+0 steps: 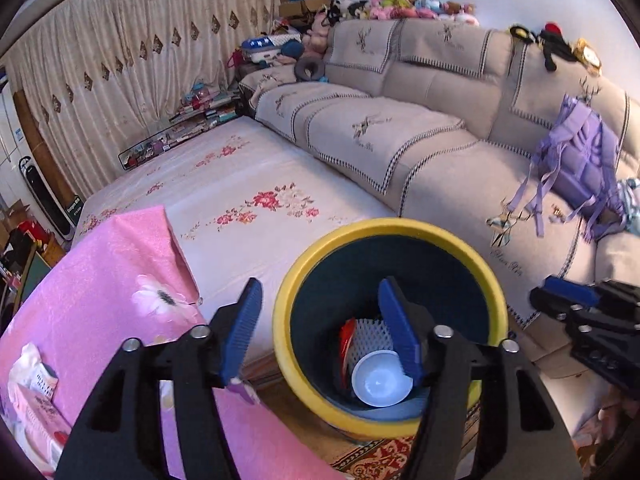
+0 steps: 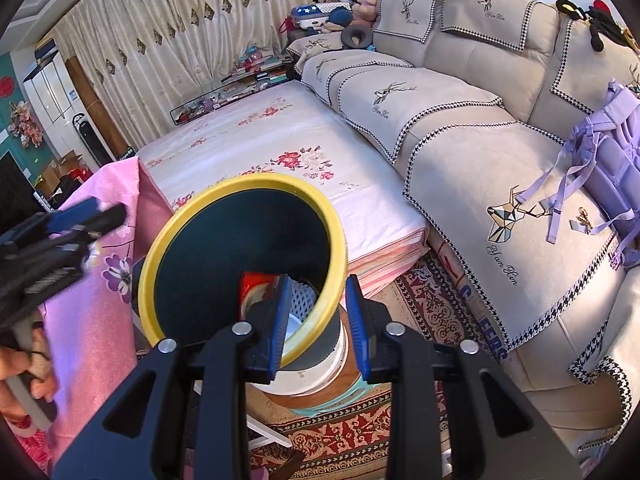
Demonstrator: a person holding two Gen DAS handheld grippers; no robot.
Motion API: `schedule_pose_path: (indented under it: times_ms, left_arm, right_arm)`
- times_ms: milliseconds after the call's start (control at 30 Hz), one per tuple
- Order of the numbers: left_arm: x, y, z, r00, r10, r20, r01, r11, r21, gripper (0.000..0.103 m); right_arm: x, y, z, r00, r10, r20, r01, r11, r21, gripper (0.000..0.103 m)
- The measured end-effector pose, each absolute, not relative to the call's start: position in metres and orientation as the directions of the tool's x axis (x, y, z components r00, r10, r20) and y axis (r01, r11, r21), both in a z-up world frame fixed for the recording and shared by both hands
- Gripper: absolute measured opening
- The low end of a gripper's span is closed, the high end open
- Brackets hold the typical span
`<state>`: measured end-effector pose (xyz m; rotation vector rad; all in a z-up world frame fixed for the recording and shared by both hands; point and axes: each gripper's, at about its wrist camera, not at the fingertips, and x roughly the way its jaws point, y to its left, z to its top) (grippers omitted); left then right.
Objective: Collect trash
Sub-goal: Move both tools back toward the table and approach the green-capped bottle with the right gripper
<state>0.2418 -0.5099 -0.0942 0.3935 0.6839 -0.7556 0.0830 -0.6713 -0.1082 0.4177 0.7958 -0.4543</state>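
Note:
A dark trash bin with a yellow rim [image 1: 304, 264] stands tilted beside the pink cloth. Inside it lie a red wrapper [image 1: 346, 340], a white foam net [image 1: 370, 334] and a white paper bowl [image 1: 380, 378]. My left gripper [image 1: 320, 286] hangs open over the bin's mouth with nothing between its fingers. My right gripper [image 2: 319, 280] is shut on the bin's yellow rim [image 2: 334, 276], one finger inside and one outside. In the right wrist view the red wrapper [image 2: 256, 288] and foam net [image 2: 302, 294] show in the bin, and the left gripper [image 2: 80, 216] sits at the left edge.
A pink floral cloth [image 1: 120, 280] covers a surface at the left, with a white packet [image 1: 32, 376] on it. A flowered mattress [image 1: 248, 184] lies behind the bin. A beige sofa [image 1: 440, 148] with a purple backpack [image 1: 580, 168] runs along the right. A patterned rug [image 2: 344, 436] covers the floor.

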Motion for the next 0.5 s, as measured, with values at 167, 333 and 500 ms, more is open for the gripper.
schedule_pose_path:
  times_ms: [167, 333, 500]
  left_arm:
    - [0.207, -0.449, -0.052, 0.585, -0.531, -0.613, 0.708, 0.703, 0.066, 0.092]
    - [0.171, -0.365, -0.028, 0.637, -0.528, -0.562, 0.652, 0.758, 0.027, 0.098]
    - [0.147, -0.279, -0.016, 0.704, -0.461, -0.54, 0.557, 0.83, 0.018, 0.098]
  right_arm:
    - [0.083, -0.658, -0.104, 0.629, -0.213, -0.748, 0.509, 0.84, 0.189, 0.028]
    - [0.091, -0.628, -0.098, 0.65, -0.176, -0.739, 0.453, 0.871, 0.191, 0.028]
    - [0.105, -0.587, -0.092, 0.668, -0.122, -0.734, 0.371, 0.91, 0.187, 0.033]
